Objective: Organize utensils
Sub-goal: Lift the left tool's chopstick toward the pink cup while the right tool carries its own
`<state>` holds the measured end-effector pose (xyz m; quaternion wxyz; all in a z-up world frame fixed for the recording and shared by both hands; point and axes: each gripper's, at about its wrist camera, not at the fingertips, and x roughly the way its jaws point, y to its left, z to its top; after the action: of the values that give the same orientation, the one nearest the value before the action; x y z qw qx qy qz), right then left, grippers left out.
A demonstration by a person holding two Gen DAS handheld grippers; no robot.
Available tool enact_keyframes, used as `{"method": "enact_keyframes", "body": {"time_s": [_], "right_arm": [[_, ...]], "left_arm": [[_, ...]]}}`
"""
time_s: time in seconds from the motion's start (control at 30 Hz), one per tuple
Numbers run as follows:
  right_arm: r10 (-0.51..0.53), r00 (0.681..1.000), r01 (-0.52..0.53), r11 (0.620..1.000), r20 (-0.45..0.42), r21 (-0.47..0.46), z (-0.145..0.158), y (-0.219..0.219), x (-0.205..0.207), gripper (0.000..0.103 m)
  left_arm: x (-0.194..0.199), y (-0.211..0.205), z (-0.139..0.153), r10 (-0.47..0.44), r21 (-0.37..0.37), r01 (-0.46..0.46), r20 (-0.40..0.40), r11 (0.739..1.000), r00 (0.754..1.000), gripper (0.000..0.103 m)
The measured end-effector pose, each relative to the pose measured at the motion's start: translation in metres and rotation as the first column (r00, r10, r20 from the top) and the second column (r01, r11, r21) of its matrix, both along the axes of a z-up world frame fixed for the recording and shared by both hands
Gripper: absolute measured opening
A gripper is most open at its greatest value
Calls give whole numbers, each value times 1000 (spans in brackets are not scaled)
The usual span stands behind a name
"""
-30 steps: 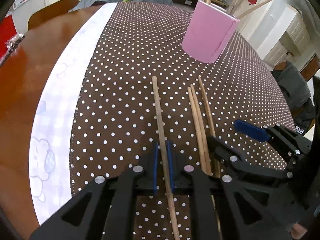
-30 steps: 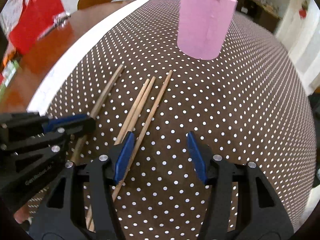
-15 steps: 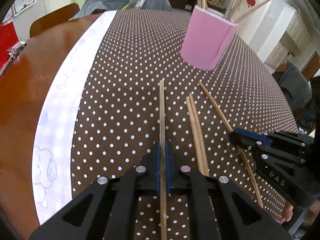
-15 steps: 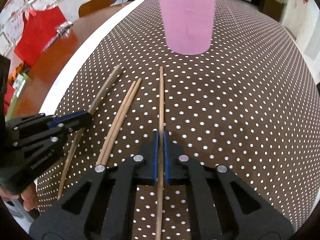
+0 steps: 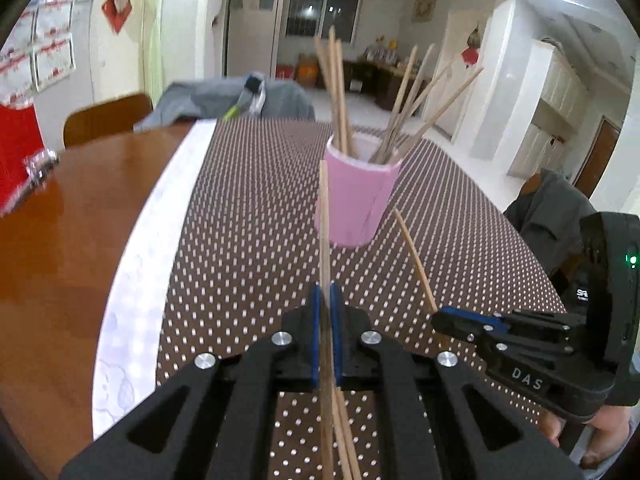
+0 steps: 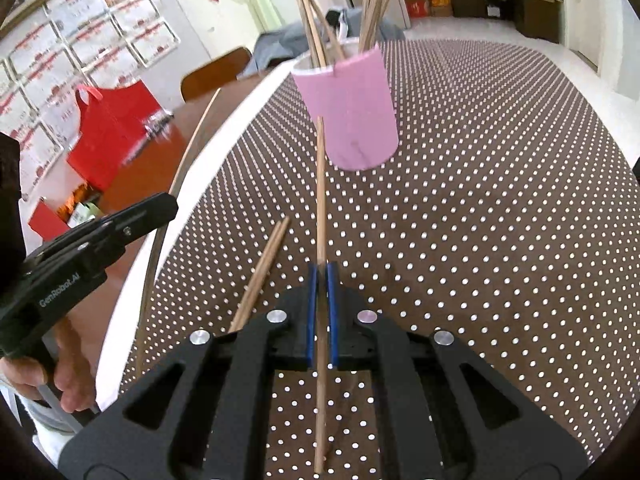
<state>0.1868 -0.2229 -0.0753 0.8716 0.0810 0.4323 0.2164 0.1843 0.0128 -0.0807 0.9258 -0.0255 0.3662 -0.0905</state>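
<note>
Each gripper clamps one thin, pale wooden chopstick: the left gripper [image 5: 325,300] grips a chopstick [image 5: 324,220] and the right gripper [image 6: 319,280] another [image 6: 320,184], both pointing lengthwise toward the pink cup [image 6: 352,112] (already bristling with sticks). Only the right view clearly shows the loose pair [image 6: 264,268] lying on the dotted table [image 6: 480,240].

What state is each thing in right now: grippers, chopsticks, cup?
Left gripper: shut on one chopstick, lifted.
Right gripper: shut on another chopstick, lifted.
Pink cup: upright on the dotted cloth, holding several sticks.
Chopstick pair: lying loose on the cloth.
</note>
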Motion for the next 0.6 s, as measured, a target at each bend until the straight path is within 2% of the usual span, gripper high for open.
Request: {"method": "enact_keyframes", "body": {"time_s": [0.2,0.6], "right_arm": [[-9,998,7,999,57,47,15,-8,-5,5],[-38,987,20,994,159,108,42,-19,-12,5]], "left_arm": [[-5,-14,16,-15,21,13,90,1000,996,5],[-10,-23,38,-26,-6,29,241,1000,970,5]]}}
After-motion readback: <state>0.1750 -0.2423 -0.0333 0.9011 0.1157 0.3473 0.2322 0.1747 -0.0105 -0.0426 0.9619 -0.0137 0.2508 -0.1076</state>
